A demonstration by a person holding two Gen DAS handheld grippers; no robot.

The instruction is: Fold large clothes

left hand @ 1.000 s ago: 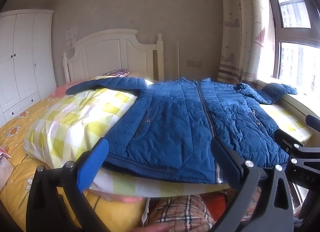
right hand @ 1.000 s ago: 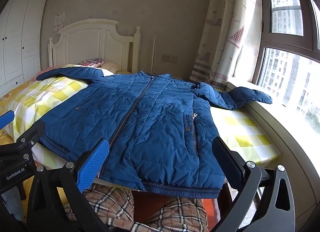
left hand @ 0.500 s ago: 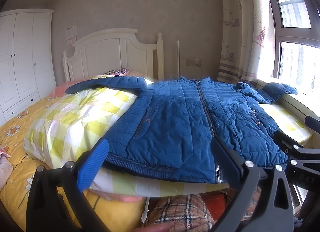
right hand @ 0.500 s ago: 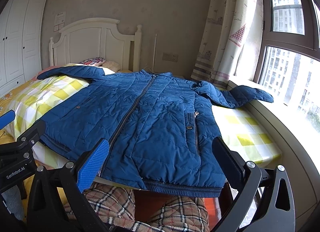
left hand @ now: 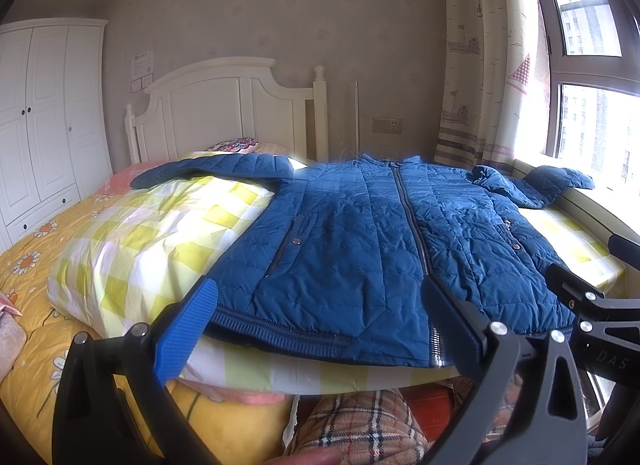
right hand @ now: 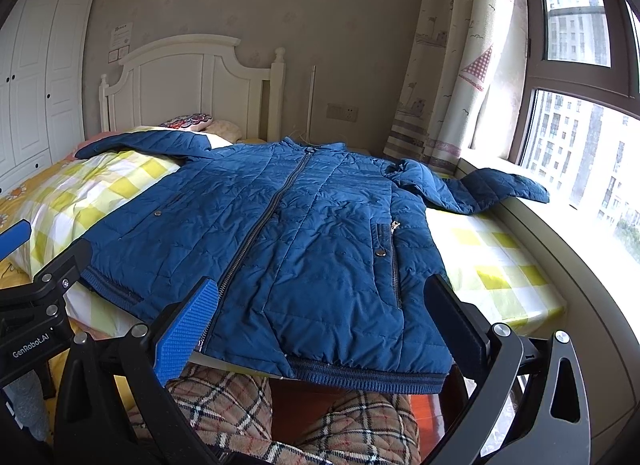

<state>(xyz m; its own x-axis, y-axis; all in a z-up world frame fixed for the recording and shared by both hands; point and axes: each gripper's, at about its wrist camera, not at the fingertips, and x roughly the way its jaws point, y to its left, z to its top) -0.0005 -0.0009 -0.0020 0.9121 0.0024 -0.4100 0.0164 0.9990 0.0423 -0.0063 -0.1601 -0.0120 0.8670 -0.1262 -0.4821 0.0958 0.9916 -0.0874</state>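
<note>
A blue quilted jacket [left hand: 380,233] lies zipped and face up across the bed, its hem nearest me and both sleeves spread out. The same jacket [right hand: 288,233] fills the right wrist view, its right sleeve [right hand: 492,189] resting on the window sill. My left gripper [left hand: 316,317] hangs open just in front of the hem, holding nothing. Over the hem's right half, my right gripper [right hand: 320,313] is open too, with nothing between its fingers. Each gripper's frame shows at the edge of the other's view.
Under the jacket lies a yellow-checked quilt [left hand: 132,241] on a bed with a white headboard [left hand: 224,113]. A white wardrobe [left hand: 44,121] stands at the left, a curtain [right hand: 452,65] and window sill [right hand: 560,233] at the right. A person's plaid trousers [right hand: 224,405] show below.
Both views have shifted very slightly toward the jacket; the jacket has not moved and both grippers stay open.
</note>
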